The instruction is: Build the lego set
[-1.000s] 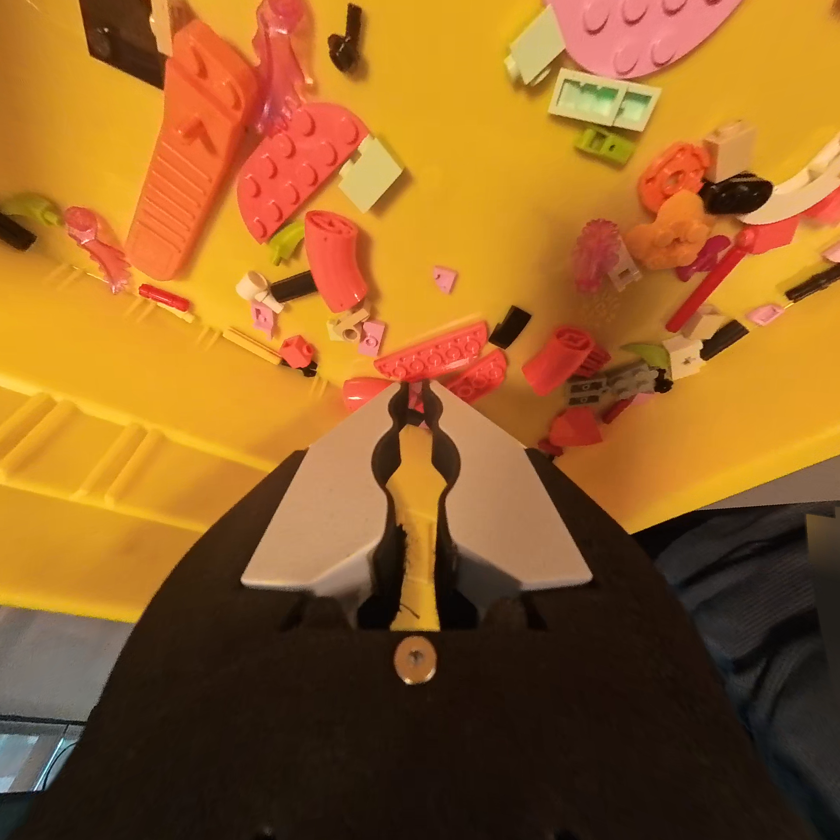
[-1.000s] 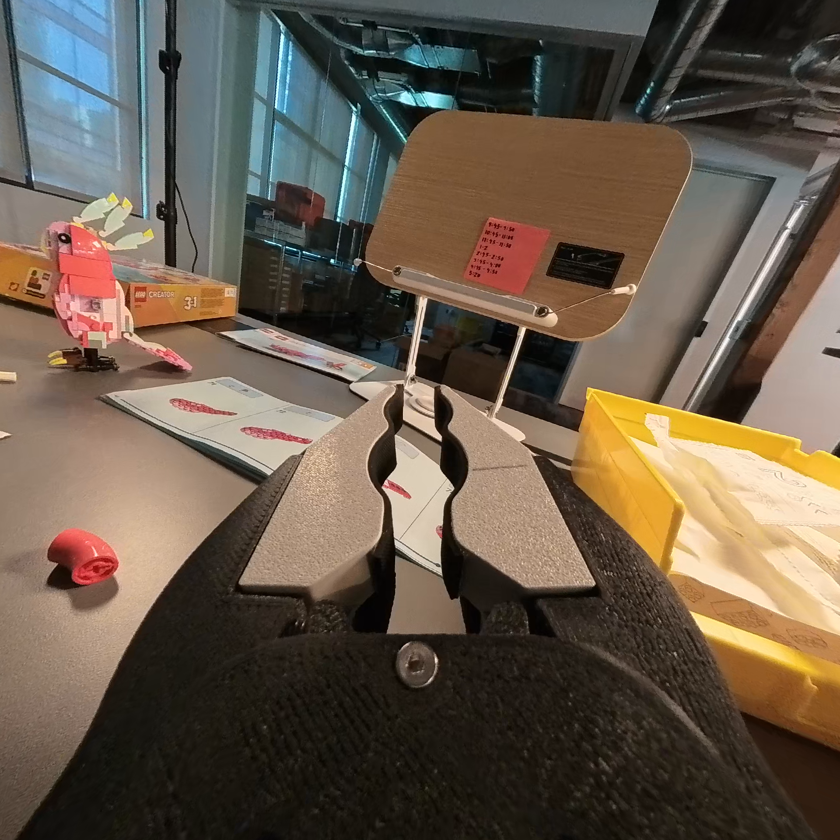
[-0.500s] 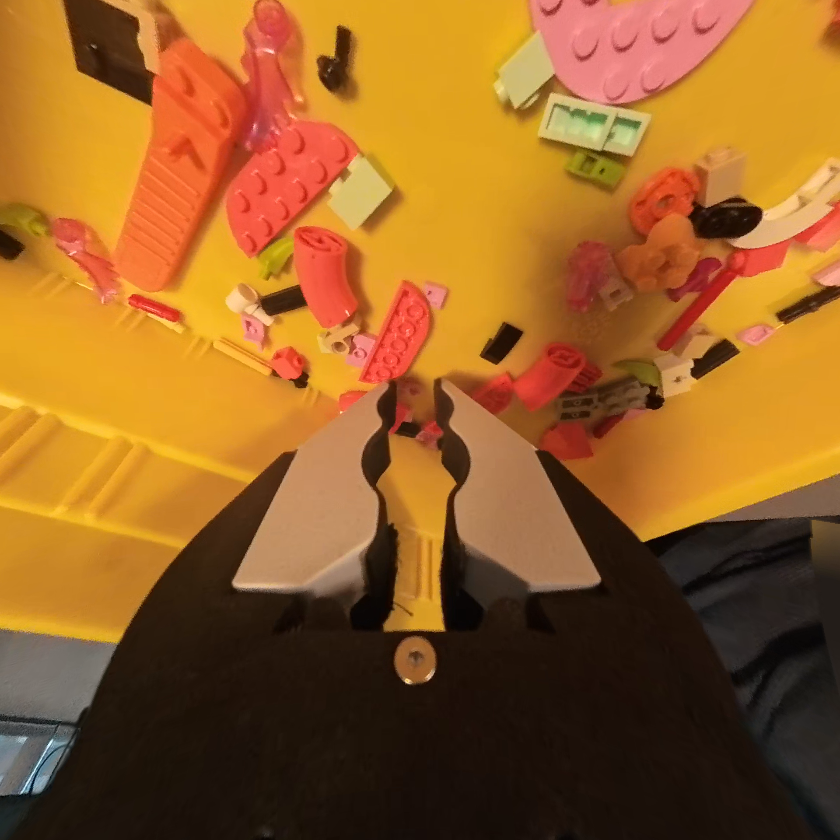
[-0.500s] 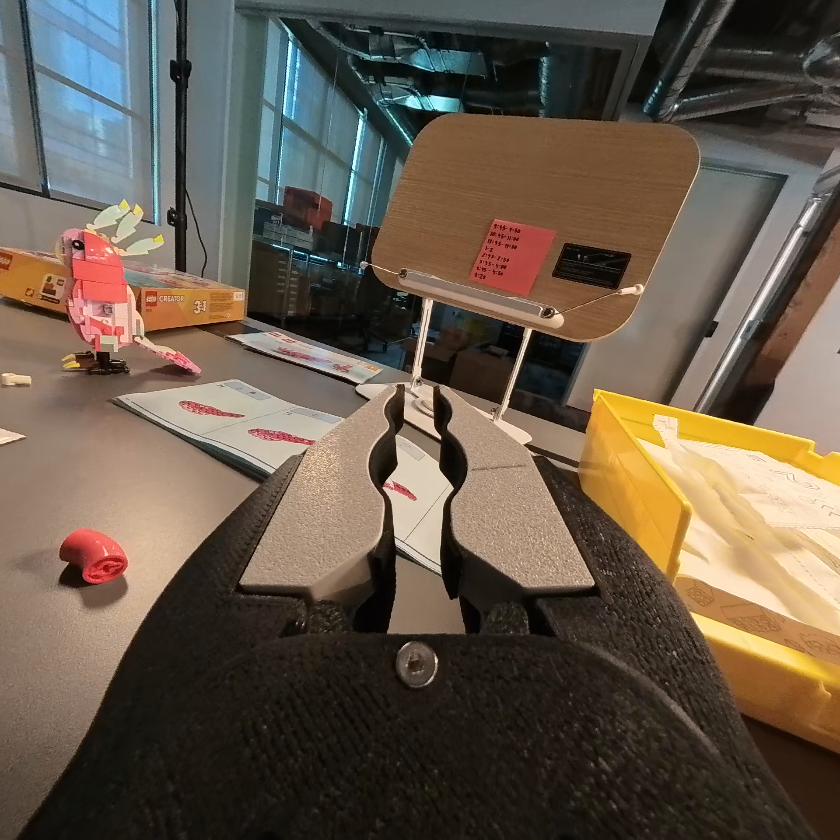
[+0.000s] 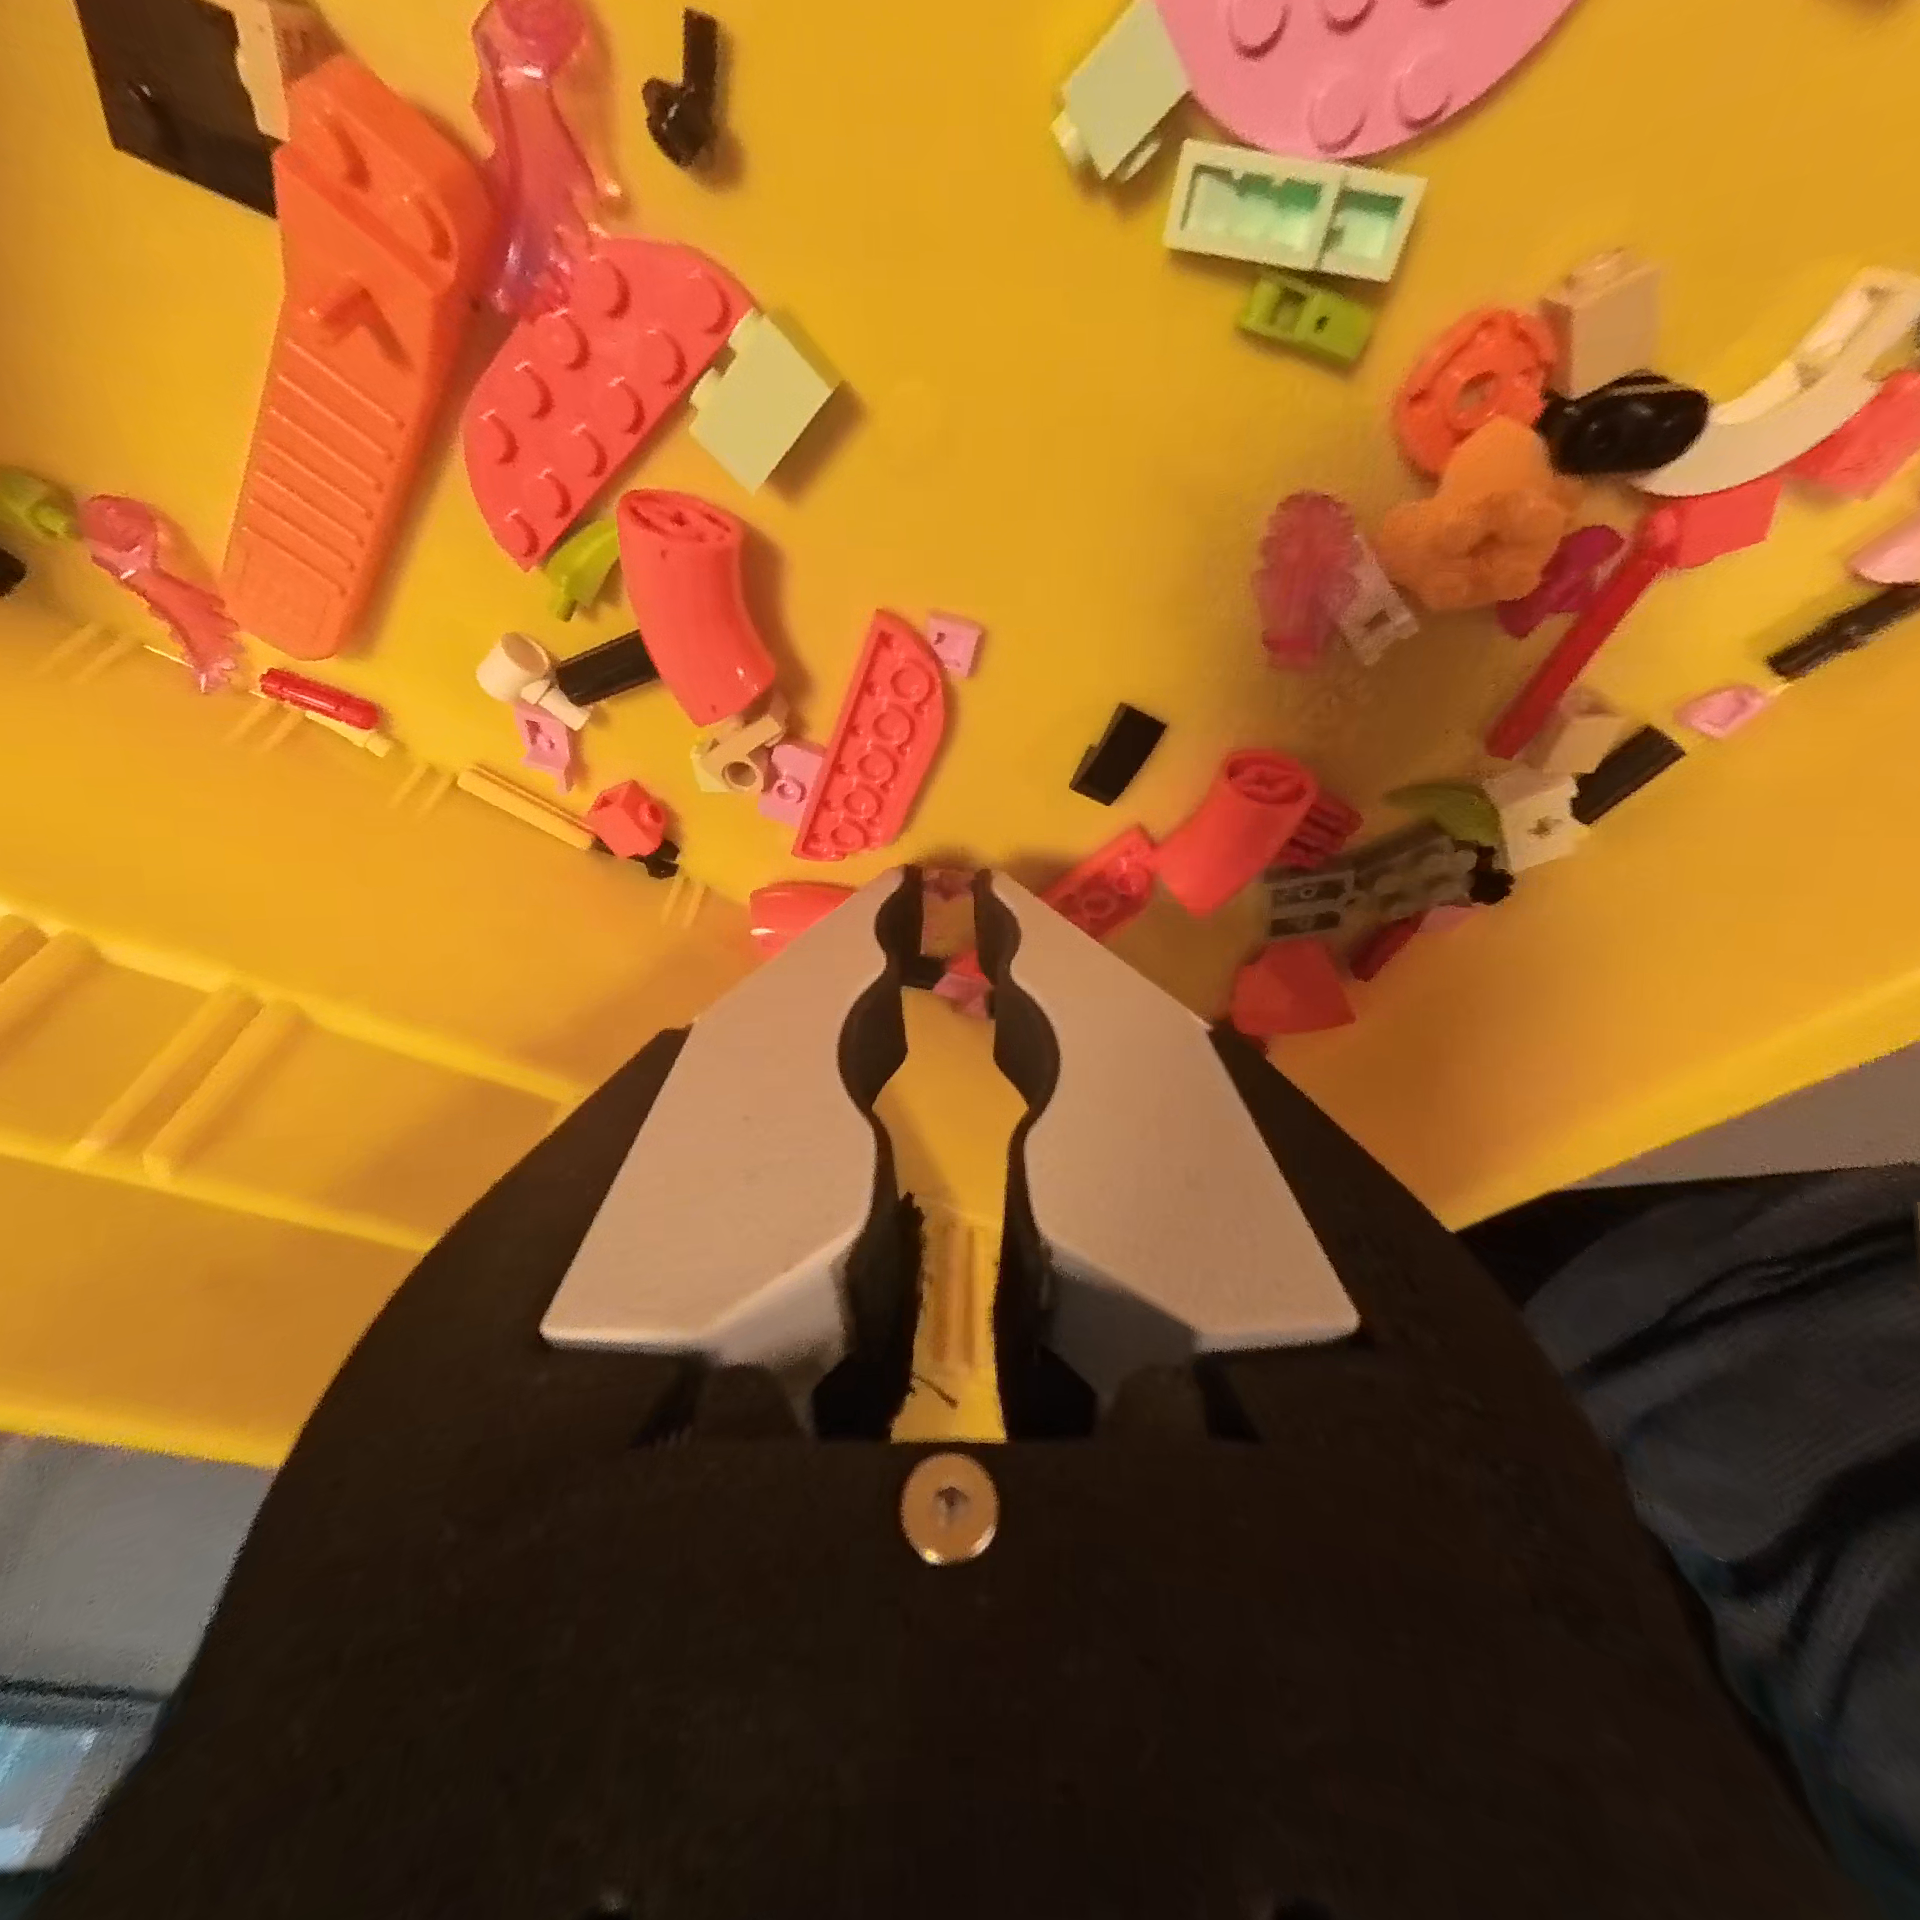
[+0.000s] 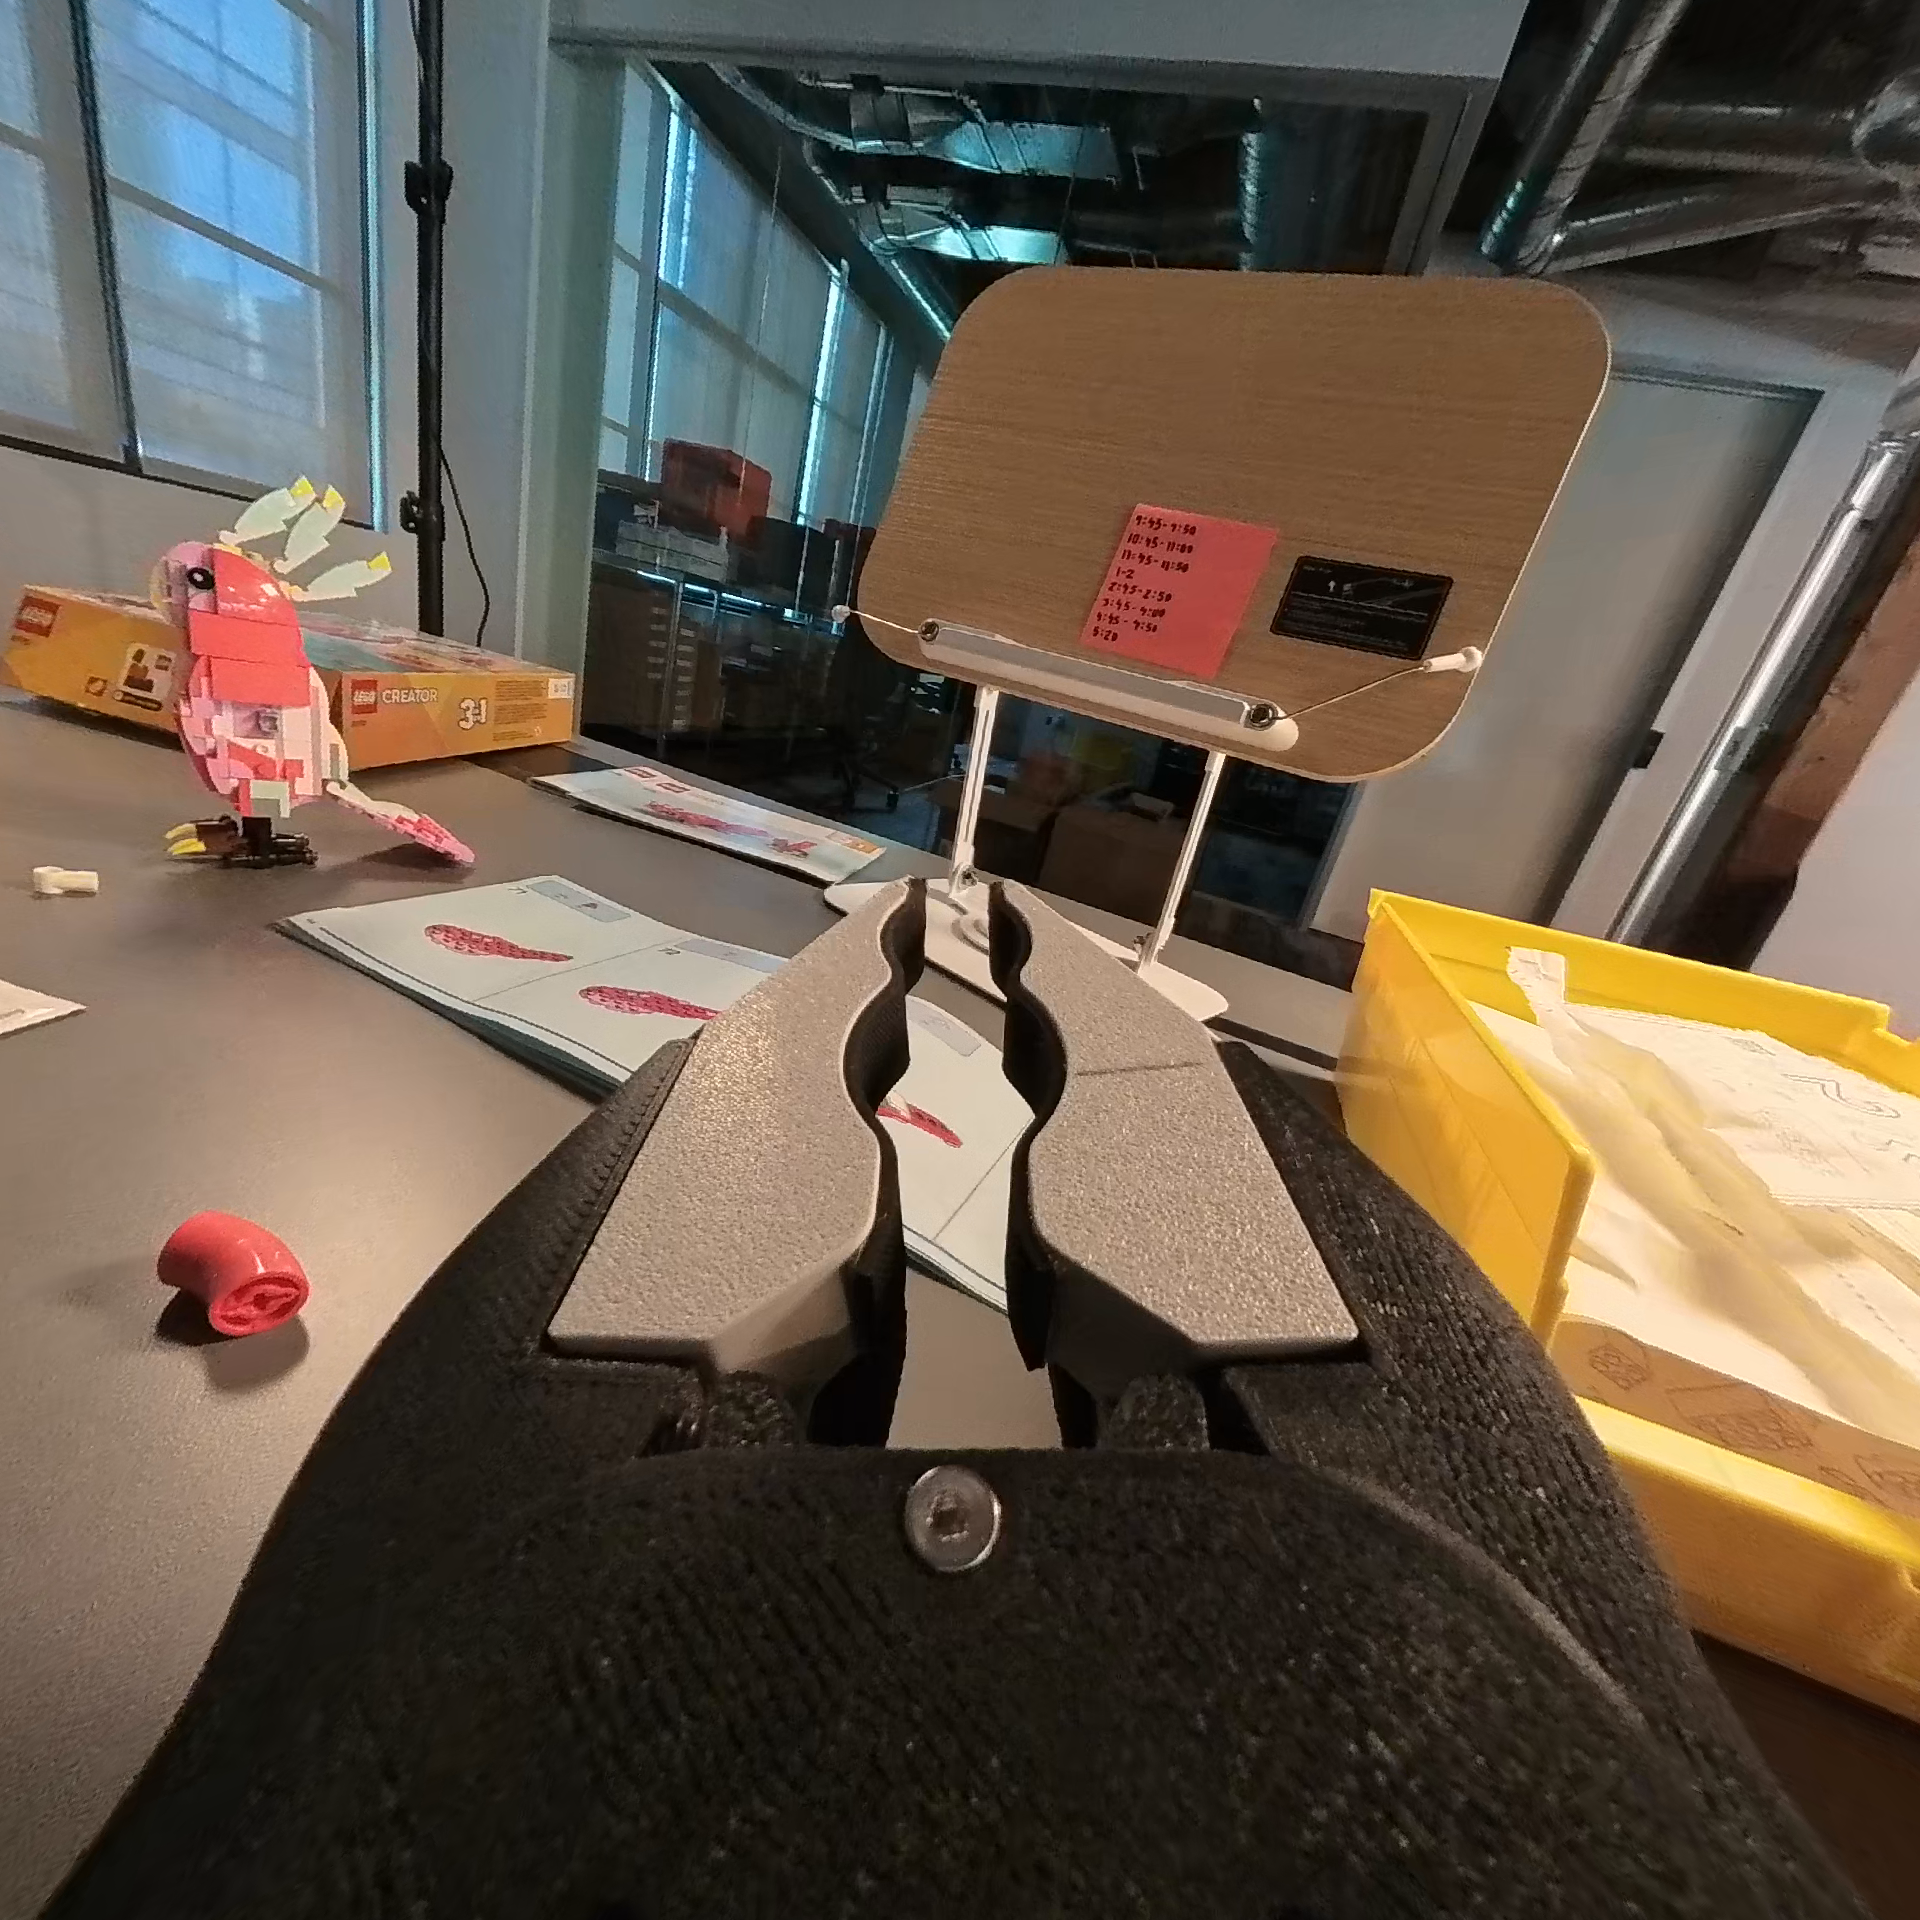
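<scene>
The left gripper (image 5: 948,883) is nose-down in a shallow yellow plastic bin (image 5: 260,1143), its jaws closed in on a tiny pale pink plastic brick piece (image 5: 945,891) right at the tips. Looks pinched from both sides, though the pads themselves are hard to read, so I wouldn't swear how firm it is. It sits at the near edge of the bin floor, where the loose bits have piled up.

Around it: a coral studded half-round plate (image 5: 878,738) just beyond to the left, a coral curved tube piece (image 5: 694,603) further left, a small black tile (image 5: 1117,751) to the right, and a big orange ridged brick-separator tool (image 5: 343,405) at the far left. Everything is scattered flat, probably so single pieces can be picked out.

The right gripper (image 6: 956,899) hangs over a dark grey table (image 6: 312,1122), jaws a little apart with nothing between them. To its right, a second yellow bin (image 6: 1455,1122) holds crumpled clear bags and paper. An open instruction booklet (image 6: 540,966) lies ahead, a red curved tube piece (image 6: 234,1273) near left, and a pink brick-built bird (image 6: 255,696) far left.
</scene>
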A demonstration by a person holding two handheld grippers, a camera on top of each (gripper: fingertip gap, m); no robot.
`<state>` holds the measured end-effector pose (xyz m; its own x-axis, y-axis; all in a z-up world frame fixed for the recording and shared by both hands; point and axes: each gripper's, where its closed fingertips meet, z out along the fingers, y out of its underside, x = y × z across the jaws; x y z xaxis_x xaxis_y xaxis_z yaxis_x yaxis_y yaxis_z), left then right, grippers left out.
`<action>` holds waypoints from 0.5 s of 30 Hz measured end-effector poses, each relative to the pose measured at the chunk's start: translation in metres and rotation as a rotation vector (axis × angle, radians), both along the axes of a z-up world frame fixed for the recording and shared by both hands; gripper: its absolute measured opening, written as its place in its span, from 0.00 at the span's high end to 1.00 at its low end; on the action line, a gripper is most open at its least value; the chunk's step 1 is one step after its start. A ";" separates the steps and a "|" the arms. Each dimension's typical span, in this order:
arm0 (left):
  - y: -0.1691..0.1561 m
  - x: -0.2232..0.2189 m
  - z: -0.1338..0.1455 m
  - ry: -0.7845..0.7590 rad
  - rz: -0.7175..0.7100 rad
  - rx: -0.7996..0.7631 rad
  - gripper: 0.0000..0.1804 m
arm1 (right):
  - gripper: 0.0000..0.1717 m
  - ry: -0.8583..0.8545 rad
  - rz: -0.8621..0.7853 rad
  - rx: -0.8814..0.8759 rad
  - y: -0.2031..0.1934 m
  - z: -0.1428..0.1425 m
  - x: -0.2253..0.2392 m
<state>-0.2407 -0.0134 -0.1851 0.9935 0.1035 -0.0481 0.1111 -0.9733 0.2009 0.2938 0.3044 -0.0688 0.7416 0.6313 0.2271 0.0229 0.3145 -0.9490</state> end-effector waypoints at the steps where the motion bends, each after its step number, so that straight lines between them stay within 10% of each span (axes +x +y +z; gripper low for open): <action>1: 0.003 0.002 0.003 0.001 -0.001 0.029 0.95 | 0.95 0.002 0.003 -0.001 0.000 0.000 0.000; 7: 0.065 0.035 0.080 0.133 -0.092 0.571 0.95 | 0.96 -0.001 0.053 -0.002 -0.008 0.000 -0.007; 15: 0.119 0.211 0.182 0.030 -0.389 1.360 0.95 | 0.93 -0.075 0.305 0.055 -0.058 0.003 -0.049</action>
